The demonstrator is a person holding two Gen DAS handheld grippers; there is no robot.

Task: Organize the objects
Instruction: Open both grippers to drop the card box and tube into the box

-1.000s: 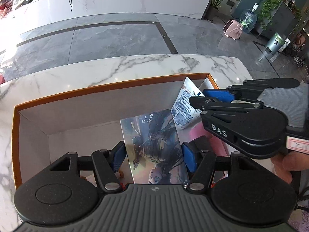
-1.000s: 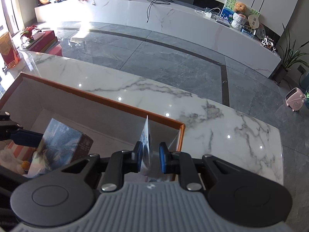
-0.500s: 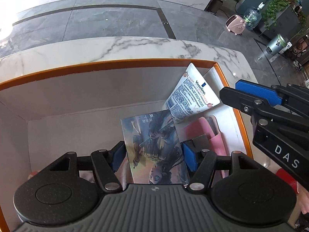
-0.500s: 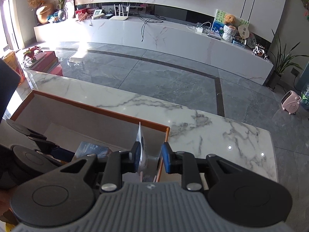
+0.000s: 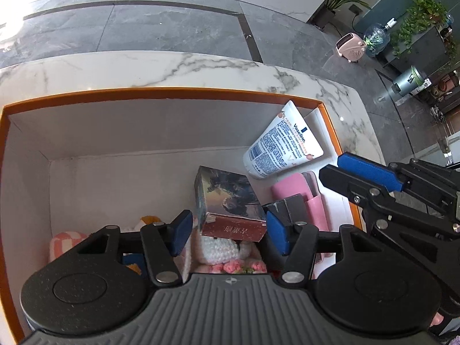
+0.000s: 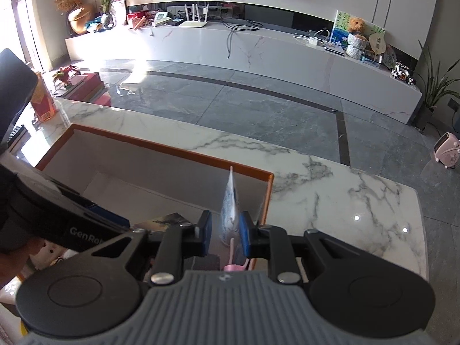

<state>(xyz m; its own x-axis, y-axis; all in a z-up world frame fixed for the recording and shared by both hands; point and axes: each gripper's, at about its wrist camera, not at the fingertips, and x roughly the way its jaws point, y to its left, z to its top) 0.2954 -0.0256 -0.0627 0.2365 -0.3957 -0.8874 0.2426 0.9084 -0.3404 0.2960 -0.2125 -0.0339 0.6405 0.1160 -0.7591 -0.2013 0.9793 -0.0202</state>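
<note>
An orange-rimmed white box (image 5: 161, 93) stands on the marble counter. An illustrated carton (image 5: 227, 198) lies tilted in it on top of a white crocheted item (image 5: 221, 251). My left gripper (image 5: 228, 230) hovers just above the carton. Its jaws are closing and the pads do not press on it. A white lotion tube (image 5: 283, 143) leans in the box's far right corner. My right gripper (image 5: 330, 166) is just right of the tube and apart from it. In the right wrist view the tube (image 6: 230, 201) shows edge-on beyond my right gripper (image 6: 225, 230), whose jaws stand a narrow gap apart.
A pink case (image 5: 304, 198), a dark block (image 5: 287, 210) and a pink checked item (image 5: 66, 241) also lie in the box. An orange bottle (image 6: 43, 103) stands on the counter's far left. The floor drops away beyond the marble counter (image 6: 345, 201).
The illustrated carton, upright between my left pads before, now lies lower and tilted in the box, let go. My right gripper let go of the tube and drew back to the right.
</note>
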